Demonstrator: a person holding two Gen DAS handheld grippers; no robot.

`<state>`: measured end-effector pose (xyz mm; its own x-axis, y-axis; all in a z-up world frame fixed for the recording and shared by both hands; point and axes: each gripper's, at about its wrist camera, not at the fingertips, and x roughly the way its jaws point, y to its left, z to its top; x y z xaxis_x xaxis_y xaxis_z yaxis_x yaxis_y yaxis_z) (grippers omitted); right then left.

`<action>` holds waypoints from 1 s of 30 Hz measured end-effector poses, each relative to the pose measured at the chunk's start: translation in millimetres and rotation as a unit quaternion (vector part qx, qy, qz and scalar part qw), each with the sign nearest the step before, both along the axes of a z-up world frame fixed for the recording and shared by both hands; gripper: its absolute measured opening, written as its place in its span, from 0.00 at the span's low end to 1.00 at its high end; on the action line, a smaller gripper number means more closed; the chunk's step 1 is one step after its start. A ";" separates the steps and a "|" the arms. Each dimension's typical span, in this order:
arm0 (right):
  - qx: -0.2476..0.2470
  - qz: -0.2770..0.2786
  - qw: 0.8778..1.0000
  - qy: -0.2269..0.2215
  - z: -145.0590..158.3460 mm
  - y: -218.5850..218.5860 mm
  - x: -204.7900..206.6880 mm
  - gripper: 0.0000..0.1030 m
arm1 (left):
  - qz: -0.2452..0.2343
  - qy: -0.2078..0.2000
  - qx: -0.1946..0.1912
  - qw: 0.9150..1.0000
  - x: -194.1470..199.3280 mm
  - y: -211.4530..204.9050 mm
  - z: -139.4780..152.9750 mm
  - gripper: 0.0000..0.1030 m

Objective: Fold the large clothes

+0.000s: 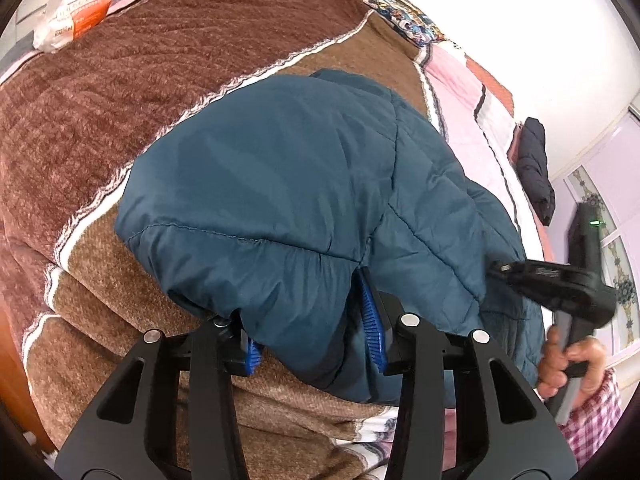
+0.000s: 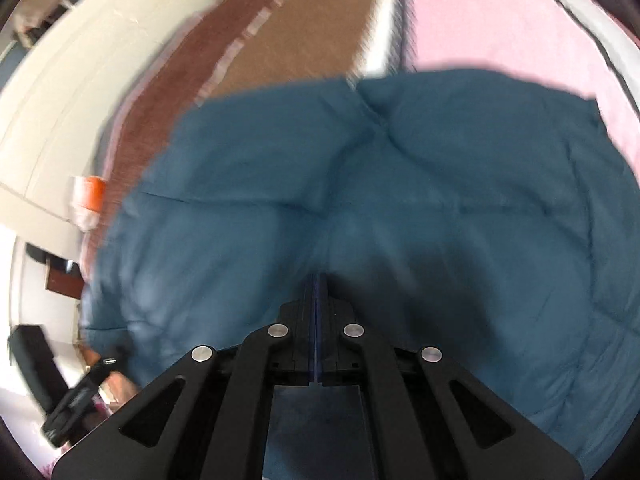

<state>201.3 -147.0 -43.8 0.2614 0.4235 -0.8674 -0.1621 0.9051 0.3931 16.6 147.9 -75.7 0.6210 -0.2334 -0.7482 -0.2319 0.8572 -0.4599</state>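
Where jacket [image 1: 280,184] lies, blanket [image 1: 100,112], tissues [image 1: 76,12].

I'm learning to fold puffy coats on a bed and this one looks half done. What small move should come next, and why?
Probably shut the left gripper on the jacket fold between its open fingers, then carry that edge across. The jacket lies bunched on the brown blanket, and the right gripper looks shut over the cloth, though that view is blurred.

Bright daylight; right wrist view motion-blurred, edges warped.
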 end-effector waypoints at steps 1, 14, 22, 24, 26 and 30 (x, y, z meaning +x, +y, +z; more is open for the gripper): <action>0.001 -0.001 1.000 0.012 -8.6 -0.5 3.1 0.00 | -0.001 -0.002 0.000 1.000 -0.6 -0.3 0.7 0.39; -0.023 -0.006 0.999 0.022 -21.0 4.4 7.9 0.00 | 0.004 0.008 -0.011 1.000 3.2 0.4 -0.9 0.45; 0.032 0.030 0.999 -0.018 31.1 -6.2 -69.5 0.00 | 0.012 0.007 -0.029 0.999 2.7 3.0 -1.4 0.45; 0.045 0.039 0.998 -0.006 28.8 -7.1 -91.2 0.00 | 0.015 0.010 -0.027 0.999 3.2 2.5 -1.4 0.45; 0.046 0.052 0.997 0.014 18.0 -5.5 -105.9 0.00 | 0.018 0.011 -0.024 0.999 3.7 1.6 -1.1 0.45; 0.031 0.055 0.997 0.044 -10.9 -0.7 -112.6 0.00 | 0.019 0.003 -0.012 1.000 2.7 -2.4 3.0 0.42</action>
<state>88.7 -147.7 -54.6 0.1354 0.4983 -0.8563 -0.2216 0.8576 0.4641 19.3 145.5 -72.8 0.6251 -0.2276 -0.7466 -0.2667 0.8367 -0.4784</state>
